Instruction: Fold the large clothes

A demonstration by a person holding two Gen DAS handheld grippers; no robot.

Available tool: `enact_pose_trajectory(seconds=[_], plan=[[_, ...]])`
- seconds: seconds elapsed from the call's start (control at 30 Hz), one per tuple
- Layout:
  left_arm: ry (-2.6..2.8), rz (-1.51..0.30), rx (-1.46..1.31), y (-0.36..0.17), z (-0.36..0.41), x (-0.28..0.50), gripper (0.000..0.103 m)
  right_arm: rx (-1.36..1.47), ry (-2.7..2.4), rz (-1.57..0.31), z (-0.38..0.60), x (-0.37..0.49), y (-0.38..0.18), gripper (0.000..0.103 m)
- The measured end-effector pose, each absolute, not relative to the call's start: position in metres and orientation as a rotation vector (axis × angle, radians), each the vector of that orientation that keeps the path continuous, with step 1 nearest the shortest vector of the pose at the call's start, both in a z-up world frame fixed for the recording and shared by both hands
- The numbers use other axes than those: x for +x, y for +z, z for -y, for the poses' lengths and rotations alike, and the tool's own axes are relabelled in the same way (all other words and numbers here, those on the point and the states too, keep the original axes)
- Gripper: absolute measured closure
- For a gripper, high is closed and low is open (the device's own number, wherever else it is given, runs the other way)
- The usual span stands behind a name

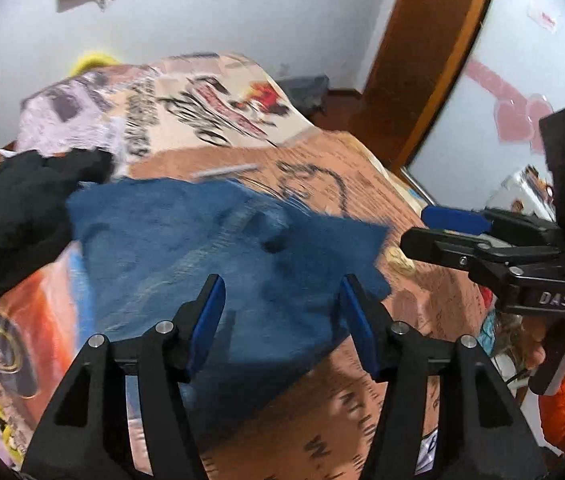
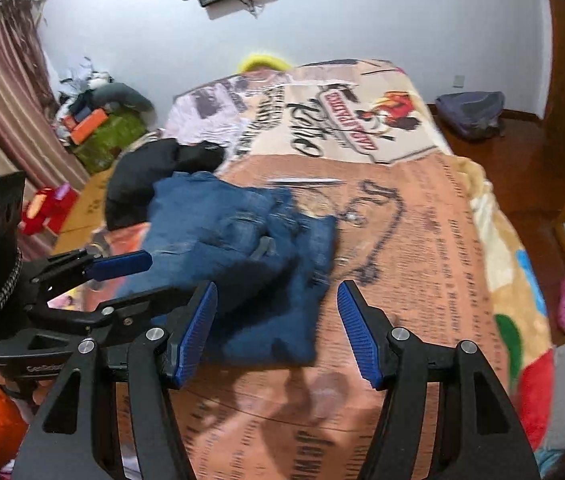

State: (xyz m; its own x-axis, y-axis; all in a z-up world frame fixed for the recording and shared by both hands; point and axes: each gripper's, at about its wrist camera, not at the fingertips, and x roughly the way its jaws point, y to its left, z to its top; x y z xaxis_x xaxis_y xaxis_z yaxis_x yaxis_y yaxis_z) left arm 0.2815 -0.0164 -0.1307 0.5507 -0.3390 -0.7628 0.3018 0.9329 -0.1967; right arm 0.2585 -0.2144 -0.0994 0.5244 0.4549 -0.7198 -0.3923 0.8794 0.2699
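My left wrist camera sits just behind my left gripper (image 1: 282, 320) and looks forward and steeply down along its two fingers onto the bed (image 1: 362, 184), close above the folded jeans (image 1: 202, 240). Beyond them it takes in the far wall and a wooden door frame (image 1: 422, 60) at the right; my right gripper (image 1: 434, 232) enters from the right edge. My right wrist camera sits likewise behind that gripper (image 2: 278, 324), tilted down at the same bed (image 2: 422, 220) from a little further off, with my left gripper (image 2: 130, 276) coming in from the left edge. Both views share the jeans (image 2: 242, 248), the black garment (image 1: 22, 216) (image 2: 142, 176), the printed blanket and the wall behind.
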Motion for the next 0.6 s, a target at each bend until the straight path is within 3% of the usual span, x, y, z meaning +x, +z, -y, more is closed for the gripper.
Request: enact_pose_trajectory(seconds=[0.13,0.37,0.6], plan=[[-0.284,-0.864,-0.012,-0.125,-0.020,0.277,0.034,0.085,0.547,-0.897,0.194,0.265,-0.102,0.044],[-0.226,-1.048,-0.039,-0.195,-0.051,0.279,0.033,0.114,0.514,-0.999,0.180,0.271,-0.136,0.044],[-0.224,-1.029,-0.136,-0.211,-0.057,0.275,0.033,0.261,0.512,-1.070,0.195,0.281,-0.157,0.044]])
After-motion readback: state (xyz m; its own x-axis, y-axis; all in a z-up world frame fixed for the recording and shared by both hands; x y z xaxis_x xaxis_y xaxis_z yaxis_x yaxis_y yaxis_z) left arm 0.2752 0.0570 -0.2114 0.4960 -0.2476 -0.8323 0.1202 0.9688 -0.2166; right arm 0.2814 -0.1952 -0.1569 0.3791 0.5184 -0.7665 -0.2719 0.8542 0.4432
